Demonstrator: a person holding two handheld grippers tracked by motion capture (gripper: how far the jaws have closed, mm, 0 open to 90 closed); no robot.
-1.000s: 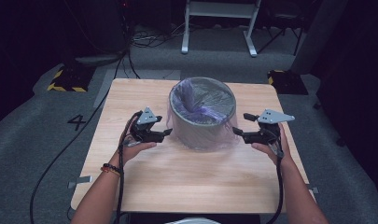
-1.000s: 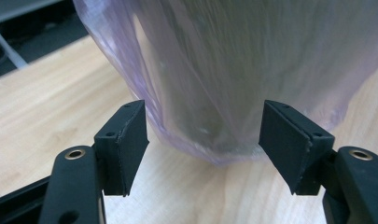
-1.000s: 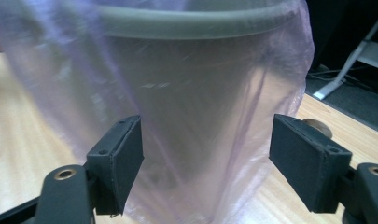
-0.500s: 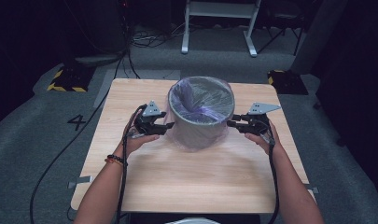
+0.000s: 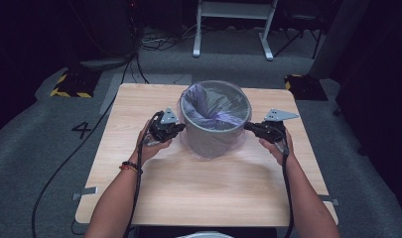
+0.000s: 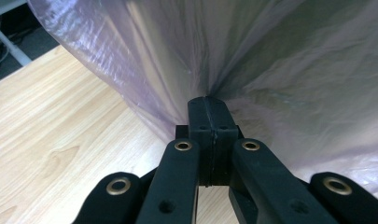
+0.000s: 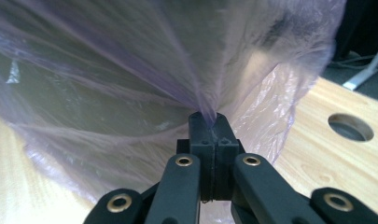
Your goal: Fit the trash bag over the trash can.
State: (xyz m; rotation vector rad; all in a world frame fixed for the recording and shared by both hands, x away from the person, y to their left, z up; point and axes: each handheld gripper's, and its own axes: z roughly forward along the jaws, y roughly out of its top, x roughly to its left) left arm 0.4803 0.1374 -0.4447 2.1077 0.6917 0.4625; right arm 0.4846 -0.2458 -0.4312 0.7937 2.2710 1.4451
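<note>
At a pale wooden table (image 5: pixel 139 198), I hold a gripper in each hand on either side of a grey waste bin (image 5: pixel 213 134) that stands upright near the middle of the far half of the tabletop. On the left, my left gripper (image 5: pixel 174 130) is clenched on the thin lilac bin liner (image 6: pixel 252 51), its jaws pressed together with a fold of film pinched at their tips, low against the bin's outer wall. The plastic radiates in tight creases from that pinch, glossy and half transparent, with the dark bin showing through it. In the centre, the liner already sits inside the bin: it sags into the round mouth in loose purple folds, and its edge is turned over the rim and hangs down the outside as a crinkled skirt almost to the table. On the right, my right gripper (image 5: pixel 249 127) is likewise clamped on the liner (image 7: pixel 130 56), a narrow pleat of film rising from between its closed jaws, the sheet drawn taut towards the rim. Beyond it, a round cable hole (image 7: pixel 351 127) is cut in the wood-grain top. By my judgement the lining is nearly done; what remains is to pull the skirt down evenly on both sides, smooth the sagging middle, and let go.
</note>
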